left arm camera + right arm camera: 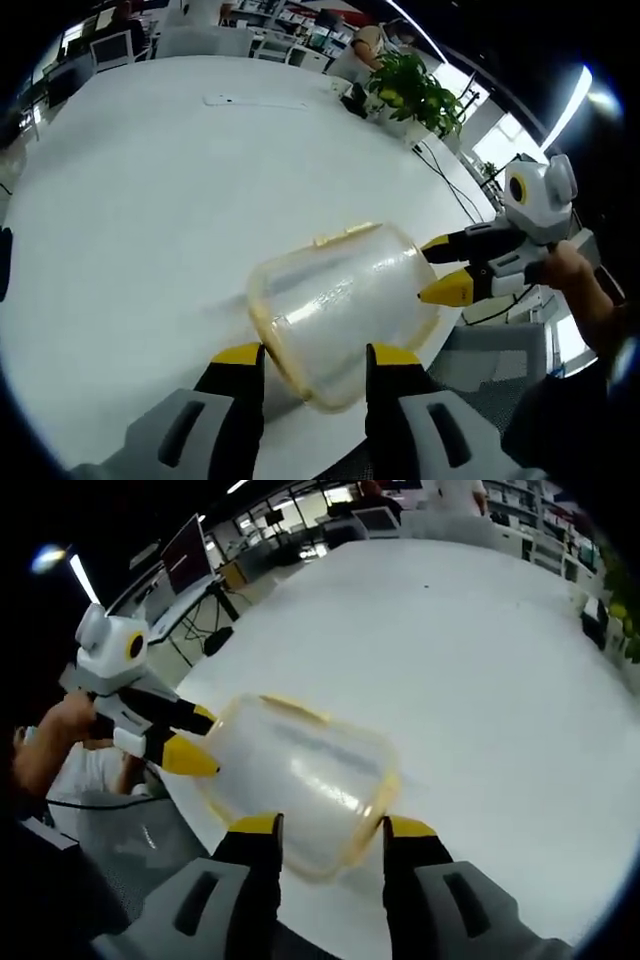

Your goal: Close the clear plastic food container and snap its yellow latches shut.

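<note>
Stretching across both views, a white table (pixel 150 200) carries a clear plastic food container (pixel 345 310) lying on its side near the table's edge, its yellow-trimmed rim turned toward the left gripper (pixel 305 365); that gripper's yellow-tipped jaws stand spread on either side of the rim, contact unclear; in the left gripper view the right gripper (pixel 435 270) enters at 3 o'clock, jaws apart at the container's base; a potted plant (pixel 415 95) stands at 1 o'clock; a yellow latch (pixel 345 235) lies atop the container.
</note>
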{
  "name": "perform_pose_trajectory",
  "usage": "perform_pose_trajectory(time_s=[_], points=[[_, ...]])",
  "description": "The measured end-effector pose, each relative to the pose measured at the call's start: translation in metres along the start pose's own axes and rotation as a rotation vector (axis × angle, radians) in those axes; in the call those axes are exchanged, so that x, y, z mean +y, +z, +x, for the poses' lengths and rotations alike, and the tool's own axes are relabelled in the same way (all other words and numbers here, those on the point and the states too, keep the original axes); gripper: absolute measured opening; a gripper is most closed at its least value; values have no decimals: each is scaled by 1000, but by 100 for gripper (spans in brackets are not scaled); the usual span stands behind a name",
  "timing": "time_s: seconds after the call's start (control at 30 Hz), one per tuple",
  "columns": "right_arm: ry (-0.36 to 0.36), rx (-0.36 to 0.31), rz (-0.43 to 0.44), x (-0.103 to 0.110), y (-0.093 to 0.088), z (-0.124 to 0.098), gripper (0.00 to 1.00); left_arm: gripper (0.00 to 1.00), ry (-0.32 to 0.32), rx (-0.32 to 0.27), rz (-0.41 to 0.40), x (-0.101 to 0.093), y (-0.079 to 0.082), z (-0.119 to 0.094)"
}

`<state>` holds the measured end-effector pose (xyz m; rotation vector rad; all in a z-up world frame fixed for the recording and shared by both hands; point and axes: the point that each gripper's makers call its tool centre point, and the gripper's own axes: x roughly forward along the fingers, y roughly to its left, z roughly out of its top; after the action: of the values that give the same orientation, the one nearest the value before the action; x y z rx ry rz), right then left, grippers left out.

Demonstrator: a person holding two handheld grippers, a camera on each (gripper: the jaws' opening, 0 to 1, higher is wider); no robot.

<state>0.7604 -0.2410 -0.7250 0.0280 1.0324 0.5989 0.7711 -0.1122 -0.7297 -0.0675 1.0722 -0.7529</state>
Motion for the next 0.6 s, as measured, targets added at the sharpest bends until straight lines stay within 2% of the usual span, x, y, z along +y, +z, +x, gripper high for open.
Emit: perform_pose_trajectory(time_s=[0.1, 0.2, 0.37, 0.6], points=[[12, -1, -25, 0, 0, 0, 37, 34, -5, -9, 8, -1, -1, 0], [13, 0, -96, -1, 0, -3, 37, 37, -8, -11, 52, -4, -2, 0], [-6, 14, -205, -3, 1, -8, 36, 39, -11, -11, 69, -6, -2, -1], [14, 7, -275, -3, 5, -13, 35, 38, 2, -15, 123, -5, 2, -8]])
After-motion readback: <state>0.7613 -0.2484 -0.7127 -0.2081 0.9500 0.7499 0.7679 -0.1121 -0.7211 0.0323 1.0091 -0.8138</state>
